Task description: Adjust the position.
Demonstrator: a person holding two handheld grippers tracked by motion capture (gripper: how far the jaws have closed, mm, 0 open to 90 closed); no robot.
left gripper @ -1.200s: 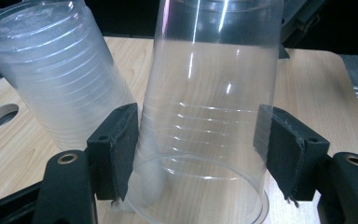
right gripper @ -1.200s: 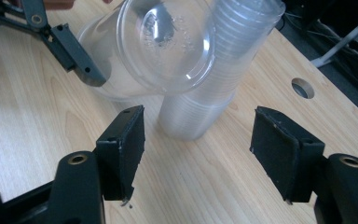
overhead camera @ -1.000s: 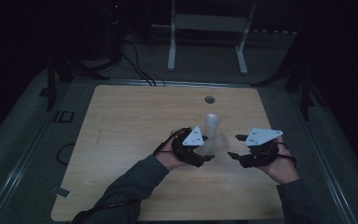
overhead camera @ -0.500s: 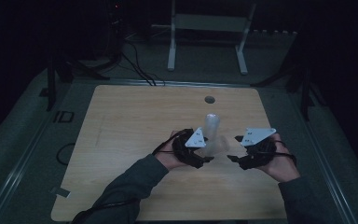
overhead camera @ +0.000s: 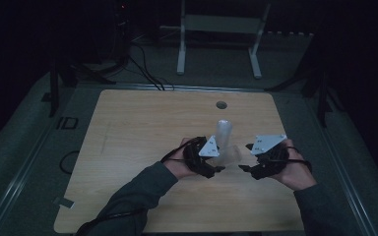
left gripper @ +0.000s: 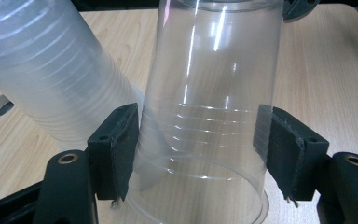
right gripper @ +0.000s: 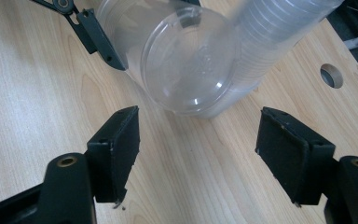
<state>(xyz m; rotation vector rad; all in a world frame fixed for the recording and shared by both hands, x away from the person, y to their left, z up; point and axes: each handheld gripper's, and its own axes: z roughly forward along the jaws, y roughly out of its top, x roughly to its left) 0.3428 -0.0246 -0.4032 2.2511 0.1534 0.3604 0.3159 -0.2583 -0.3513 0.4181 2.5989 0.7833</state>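
On the wooden surface (overhead camera: pixel 128 147), left of centre, the left gripper (overhead camera: pixel 213 162) pinches a clear cup (left gripper: pixel 209 116) lying sideways beside the cup stack (overhead camera: pixel 223 132). Its long axis points its base toward the right gripper (overhead camera: pixel 248 160), which waits spread, nearer that base.

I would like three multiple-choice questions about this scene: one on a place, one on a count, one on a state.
1. Where is the stack of cups?
A. beside the clear cup
B. on the floor
C. at the table's left edge

2. How many round holes does the table have?
A. three
B. one
C. none

3. How is the right gripper?
A. shut on the cup
B. shut on the stack
C. open

Key: 1 A, the left gripper view shows the two side by side; 2 B, the high view shows a single hole near the far edge; 3 C, its jaws stand wide apart over bare wood.
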